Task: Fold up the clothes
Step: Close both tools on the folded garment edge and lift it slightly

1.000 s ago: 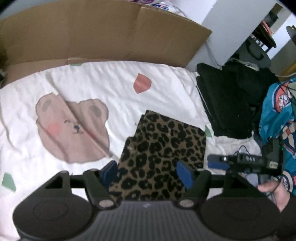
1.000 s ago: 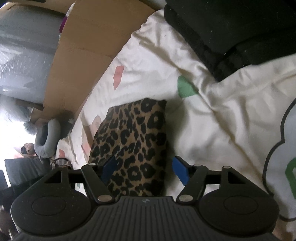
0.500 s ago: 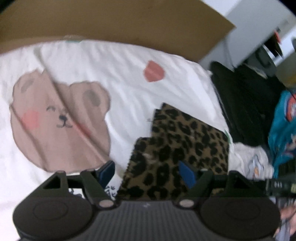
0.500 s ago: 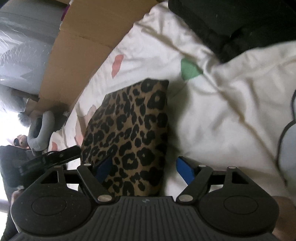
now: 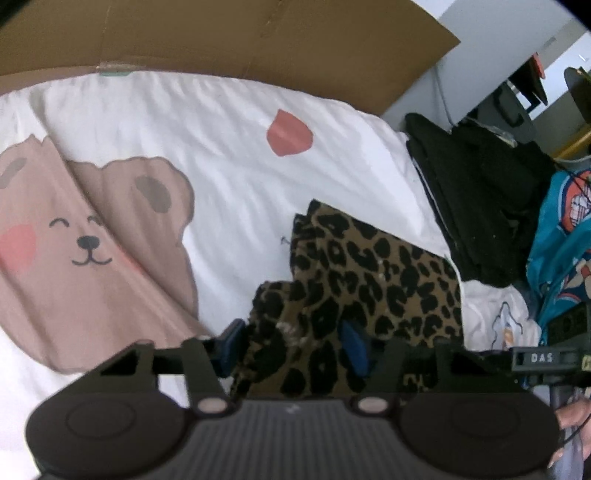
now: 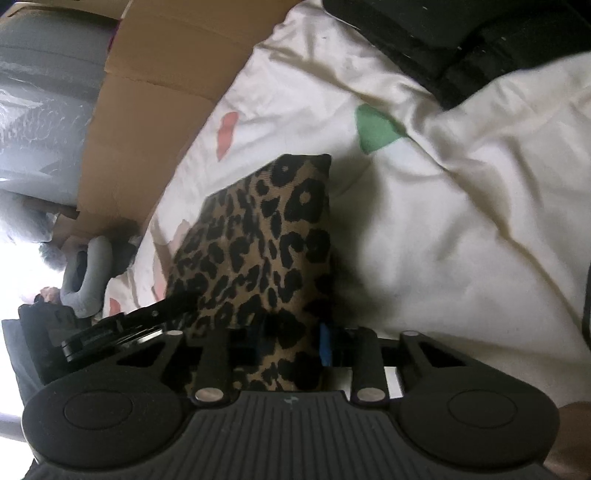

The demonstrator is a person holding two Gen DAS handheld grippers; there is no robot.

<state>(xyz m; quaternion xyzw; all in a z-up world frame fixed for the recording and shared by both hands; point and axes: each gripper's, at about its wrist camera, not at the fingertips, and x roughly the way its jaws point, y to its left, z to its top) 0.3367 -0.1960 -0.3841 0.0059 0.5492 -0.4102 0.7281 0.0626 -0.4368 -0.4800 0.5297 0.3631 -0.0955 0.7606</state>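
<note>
Both hand-held grippers are working the near edge of one leopard-print garment (image 5: 373, 273). In the left wrist view, the left hand-held gripper (image 5: 293, 345) is standing fairly wide, its blue fingers (image 5: 231, 343) straddling a bunched near corner of the cloth; whether they are actually pinching it, I cannot tell. In the right wrist view, the right hand-held gripper (image 6: 291, 341) is standing narrow, with a fold of the leopard cloth running between its fingers, so it appears to be gripping that edge.

Outward from the grippers, the garment is lying on a bed sheet (image 5: 221, 122) printed with a bear (image 5: 85, 236), as a compact, layered rectangle stretching away toward 12 o'clock. At about 2 o'clock in the left view, a stack of dark clothes (image 5: 476, 199) is sitting just beyond it, with cardboard (image 5: 236, 33) standing along the far side of the bed.

Judging by its layers, the leopard piece is already mostly folded. Its near corner is looking rumpled, so this could be one more fold in the making, or a finished bundle being gathered up to go beside the dark stack.
</note>
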